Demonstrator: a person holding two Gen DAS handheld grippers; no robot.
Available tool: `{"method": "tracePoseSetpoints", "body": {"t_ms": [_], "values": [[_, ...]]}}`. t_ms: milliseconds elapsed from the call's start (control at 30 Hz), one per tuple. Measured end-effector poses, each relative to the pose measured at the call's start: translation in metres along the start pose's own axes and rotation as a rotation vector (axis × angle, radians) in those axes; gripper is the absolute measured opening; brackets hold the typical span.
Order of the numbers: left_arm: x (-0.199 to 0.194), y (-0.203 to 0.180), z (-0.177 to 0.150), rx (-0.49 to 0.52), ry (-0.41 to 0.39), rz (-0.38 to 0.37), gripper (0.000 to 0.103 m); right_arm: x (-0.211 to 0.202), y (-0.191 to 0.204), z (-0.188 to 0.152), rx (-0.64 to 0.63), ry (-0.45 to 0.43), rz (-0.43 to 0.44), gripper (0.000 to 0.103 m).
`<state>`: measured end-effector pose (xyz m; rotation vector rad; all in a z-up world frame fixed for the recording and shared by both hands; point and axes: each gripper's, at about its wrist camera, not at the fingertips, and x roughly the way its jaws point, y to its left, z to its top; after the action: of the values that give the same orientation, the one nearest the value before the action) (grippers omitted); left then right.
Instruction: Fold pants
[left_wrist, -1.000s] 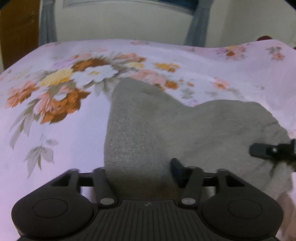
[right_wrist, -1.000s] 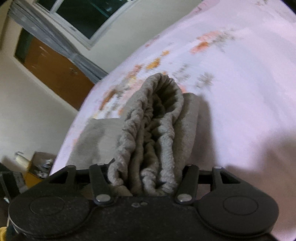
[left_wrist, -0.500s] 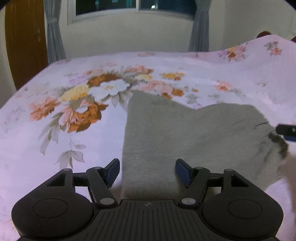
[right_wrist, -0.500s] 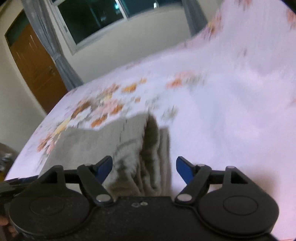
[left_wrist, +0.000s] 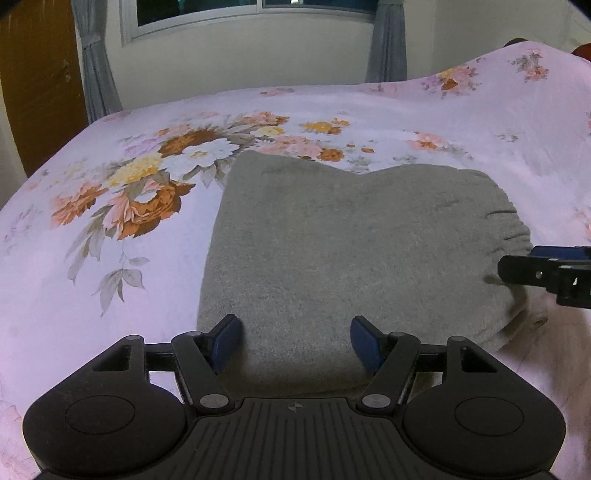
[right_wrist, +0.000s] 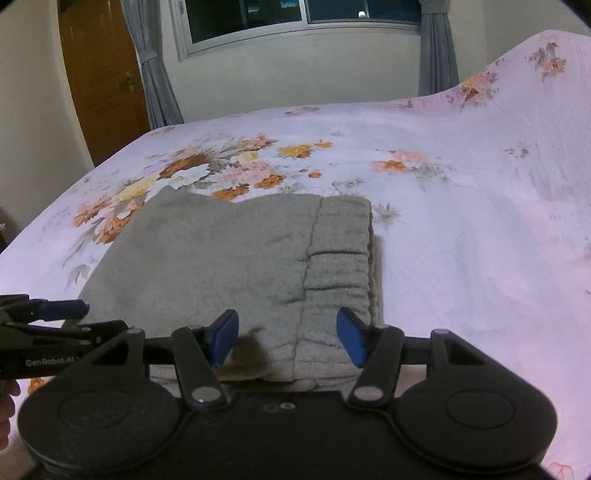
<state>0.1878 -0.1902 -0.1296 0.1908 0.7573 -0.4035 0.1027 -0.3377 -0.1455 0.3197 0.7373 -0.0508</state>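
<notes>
Pants (left_wrist: 343, 240) lie on the bed (left_wrist: 110, 295) as a compact grey bundle, folded into layers, just ahead of both tools. Judged from the stack, the fold is close to done; what may remain is a final squaring-up or a last halving.

Your left tool (left_wrist: 295, 338) is wide open and holds nothing. Its blue pads (left_wrist: 225, 341) straddle the near edge of the bundle, fabric between them but not pinched. Your right tool (right_wrist: 287, 338) is likewise spread wide and empty, pads either side of the near edge at the waistband end.

Key relation: the bundle's long axis runs left to right across both views. The gathered waistband (right_wrist: 341, 254) sits at the right end, directly ahead of your right tool; the plain folded end is nearer your left tool. Any end-over-end fold would, I judge, start from the right tool taking the waistband end and carrying it leftward.

View differences: the right view shows the layered edge (right_wrist: 375, 266) of the stack at the waistband side, several plies, slightly stepped. The left view hides those plies but shows the far left corner (left_wrist: 243, 158) and the uneven far edge. Each view catches the other tool at its margin.
</notes>
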Motion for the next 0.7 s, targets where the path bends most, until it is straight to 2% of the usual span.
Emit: {"method": "tracePoseSetpoints", "body": {"t_ms": [100,167,200,267,400,600,700], "values": [[0.000,0.000,0.001,-0.003,0.004,-0.001,0.070,-0.015,0.001,0.004,0.038,-0.051,0.033,0.060],[-0.001,-0.001,0.001,-0.007,0.004,-0.010,0.079,-0.017,0.004,0.002,0.036,-0.066,0.038,0.060],[-0.001,-0.002,0.001,-0.009,0.004,-0.015,0.086,-0.013,0.006,-0.001,0.019,-0.043,0.032,0.060],[-0.001,-0.006,0.000,-0.003,0.003,-0.014,0.090,-0.003,0.009,-0.007,-0.022,-0.009,-0.005,0.060],[-0.003,-0.013,-0.001,0.011,0.000,-0.028,0.103,0.002,0.010,-0.006,-0.013,-0.008,-0.012,0.062],[-0.005,-0.010,0.000,-0.042,0.033,-0.021,0.103,0.000,0.007,-0.007,0.005,-0.011,0.007,0.063],[-0.007,-0.005,-0.001,-0.092,0.071,-0.051,0.103,-0.001,0.006,-0.006,0.013,-0.010,0.011,0.063]]}}
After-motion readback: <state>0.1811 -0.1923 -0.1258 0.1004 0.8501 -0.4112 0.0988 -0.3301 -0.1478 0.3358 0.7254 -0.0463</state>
